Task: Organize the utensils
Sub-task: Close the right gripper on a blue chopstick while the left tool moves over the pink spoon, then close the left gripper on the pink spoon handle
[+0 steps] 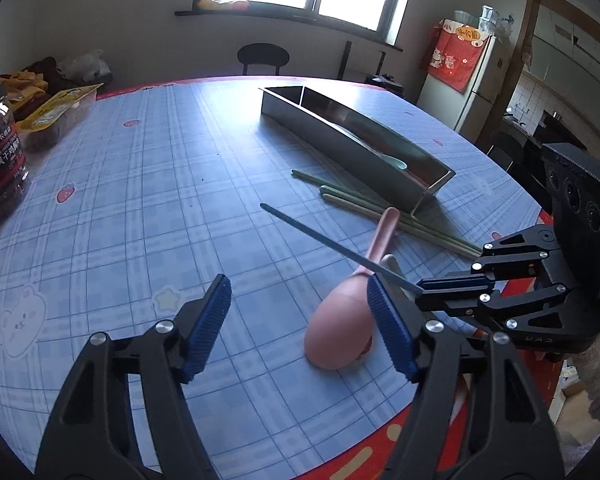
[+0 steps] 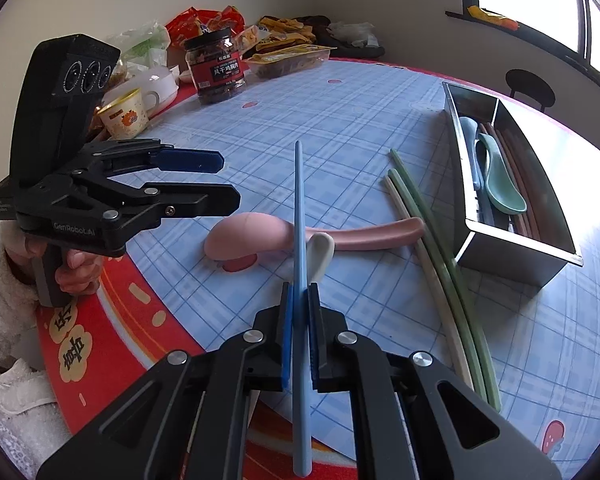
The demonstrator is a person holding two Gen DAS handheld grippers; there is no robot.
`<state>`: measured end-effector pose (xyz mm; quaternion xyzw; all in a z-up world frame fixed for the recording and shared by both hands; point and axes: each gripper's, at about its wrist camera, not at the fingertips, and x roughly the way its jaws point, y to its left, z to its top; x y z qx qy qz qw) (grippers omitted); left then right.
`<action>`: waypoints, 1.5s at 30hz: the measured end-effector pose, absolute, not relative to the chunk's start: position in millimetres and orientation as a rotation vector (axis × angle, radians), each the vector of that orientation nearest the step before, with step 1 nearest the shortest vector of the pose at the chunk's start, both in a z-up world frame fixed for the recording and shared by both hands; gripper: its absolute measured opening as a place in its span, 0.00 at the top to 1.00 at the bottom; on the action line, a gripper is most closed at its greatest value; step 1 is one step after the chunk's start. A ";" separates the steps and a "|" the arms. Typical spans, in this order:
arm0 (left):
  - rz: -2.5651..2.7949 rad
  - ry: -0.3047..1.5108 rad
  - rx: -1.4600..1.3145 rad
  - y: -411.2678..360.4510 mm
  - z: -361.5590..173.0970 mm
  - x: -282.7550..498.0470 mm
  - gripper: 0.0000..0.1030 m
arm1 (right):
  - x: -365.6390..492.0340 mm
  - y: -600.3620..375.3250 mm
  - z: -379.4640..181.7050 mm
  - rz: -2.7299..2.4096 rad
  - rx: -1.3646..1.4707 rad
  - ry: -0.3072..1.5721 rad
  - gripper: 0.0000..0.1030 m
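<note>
My right gripper is shut on a blue chopstick and holds it above the table; the gripper also shows in the left wrist view with the chopstick. My left gripper is open and empty, just left of a pink spoon lying on the table; it shows in the right wrist view above the pink spoon. A white spoon lies against it. Green and cream chopsticks lie beside the steel utensil box, which holds spoons and brown chopsticks.
The round table has a blue plaid cloth with a red rim. A snack jar, a cup, a bowl and food packets crowd the far side. A chair and a fridge stand beyond the table.
</note>
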<state>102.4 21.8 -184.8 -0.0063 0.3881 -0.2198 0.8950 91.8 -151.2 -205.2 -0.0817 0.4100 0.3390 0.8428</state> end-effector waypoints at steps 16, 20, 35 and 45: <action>-0.511 0.879 0.213 -30.3 -190.9 117.6 0.49 | 99.6 -171.9 -203.7 0.630 -0.064 0.853 0.93; -0.515 0.889 0.247 -37.1 -196.9 114.0 0.49 | 100.8 -170.9 -204.5 0.633 -0.066 0.858 0.93; -0.341 0.762 0.687 -74.9 -205.5 93.4 0.63 | 101.5 -168.0 -206.4 0.630 -0.073 0.872 0.93; -0.428 0.894 0.337 -41.2 -185.4 126.8 0.81 | 104.7 -174.2 -207.1 0.613 -0.033 0.875 0.93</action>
